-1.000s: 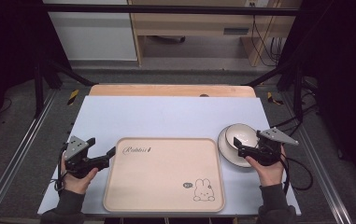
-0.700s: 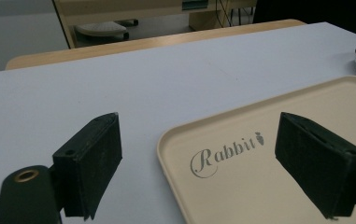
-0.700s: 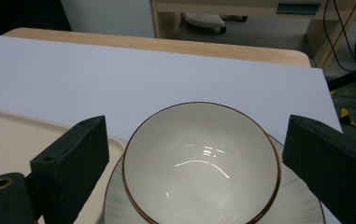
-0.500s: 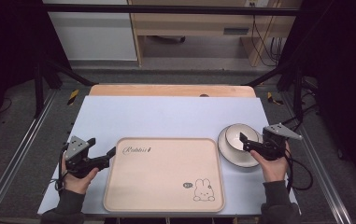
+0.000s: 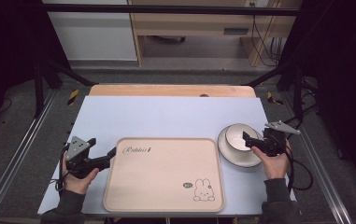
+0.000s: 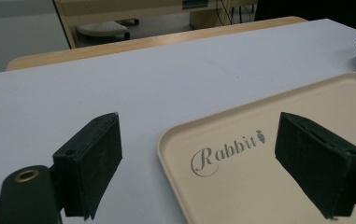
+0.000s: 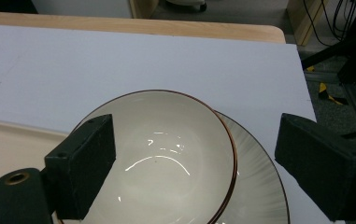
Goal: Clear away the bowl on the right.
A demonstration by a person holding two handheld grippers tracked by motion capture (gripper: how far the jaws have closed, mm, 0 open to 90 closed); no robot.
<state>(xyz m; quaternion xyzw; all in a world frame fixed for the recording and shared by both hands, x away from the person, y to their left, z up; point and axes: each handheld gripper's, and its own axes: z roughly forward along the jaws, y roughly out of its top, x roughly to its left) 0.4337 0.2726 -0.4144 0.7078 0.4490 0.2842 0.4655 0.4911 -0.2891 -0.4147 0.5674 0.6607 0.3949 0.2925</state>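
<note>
Hand-held gripper (image 7: 199, 163) over upright bowl (image 7: 166, 158)

Dark sleeves, black block jaws

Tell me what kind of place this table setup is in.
Probably a lab or workshop recording station, not a kitchen: the table stands inside a black metal frame, cables hang behind it, and only a tray and a bowl are laid out.

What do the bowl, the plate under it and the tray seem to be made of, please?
Bowl: glazed ceramic, probably; sharp glossy highlights, brown rim line. Plate: likely ceramic too, faint radial streaks. Tray: matte beige, perhaps plastic or melamine; printed lettering, no glare.
</note>
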